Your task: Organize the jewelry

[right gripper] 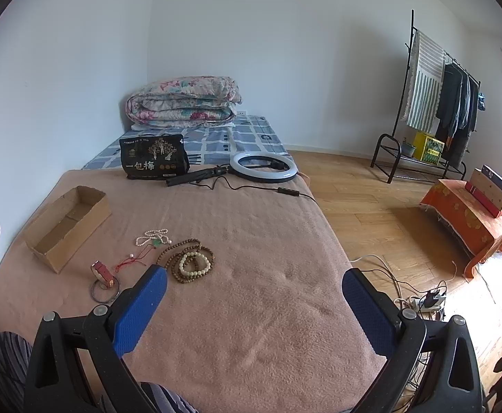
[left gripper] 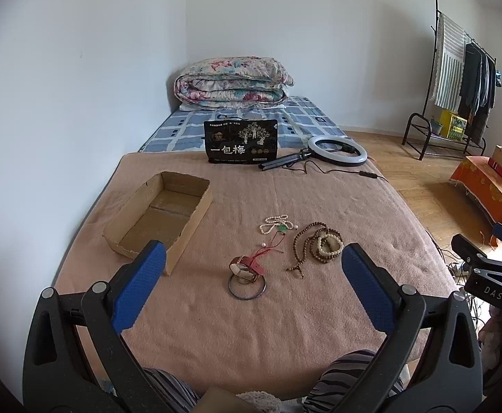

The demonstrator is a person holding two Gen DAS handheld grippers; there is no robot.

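Cardboard box (left gripper: 159, 215) is sitting open-topped at the left of the pink blanket (left gripper: 285, 327) covering the bed, with nothing visible inside it. Right of the box, a red-strapped watch (left gripper: 246, 266) is lying on the rim of a dark metal bangle (left gripper: 247, 287), with a red cord necklace (left gripper: 273, 246) trailing up from it towards a white pearl strand (left gripper: 276, 223). Further right, brown wooden prayer beads (left gripper: 307, 246) are curling around a cream bead bracelet (left gripper: 330, 244). The left gripper (left gripper: 252, 268) is hovering above the blanket with jaws spread wide, holding nothing. The right gripper (right gripper: 254, 285) is hanging likewise, wide apart and unladen, right of the jewelry.
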